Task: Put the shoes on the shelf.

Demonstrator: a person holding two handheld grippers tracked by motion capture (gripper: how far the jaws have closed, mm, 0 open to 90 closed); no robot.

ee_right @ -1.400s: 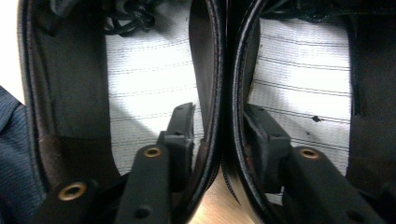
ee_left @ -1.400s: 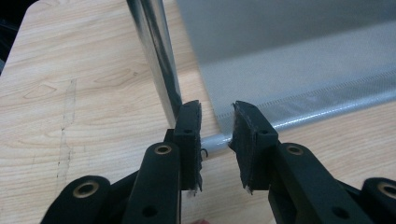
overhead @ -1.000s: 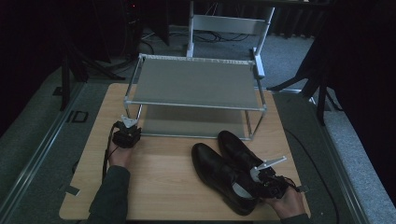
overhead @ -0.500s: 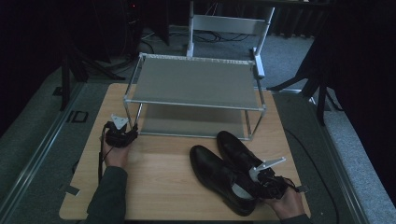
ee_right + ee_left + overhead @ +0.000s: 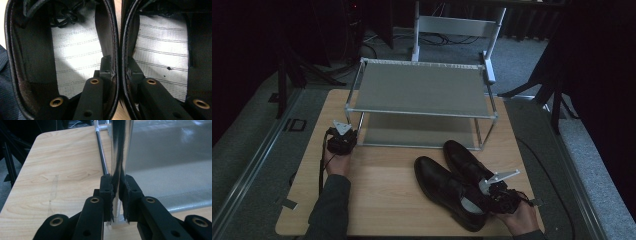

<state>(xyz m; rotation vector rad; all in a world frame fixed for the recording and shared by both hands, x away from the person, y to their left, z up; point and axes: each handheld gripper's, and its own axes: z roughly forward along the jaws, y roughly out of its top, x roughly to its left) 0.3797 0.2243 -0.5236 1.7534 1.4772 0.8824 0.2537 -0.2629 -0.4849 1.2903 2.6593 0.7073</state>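
My left gripper sits at the rack's near left corner, and in the left gripper view its jaws are closed tight on the shiny upright leg, pads pressed against both sides of it just above the foot. The rack stands at the far half of the table, two mesh shelves one above the other. My right gripper is at the near right edge, down at the heels of the two black shoes, which lie side by side, touching, toes pointing toward the rack. In the right gripper view I see one jaw inside each shoe, over the pale insoles, pinching the two adjoining inner walls together between them. The jaws are nearly shut on that doubled leather.
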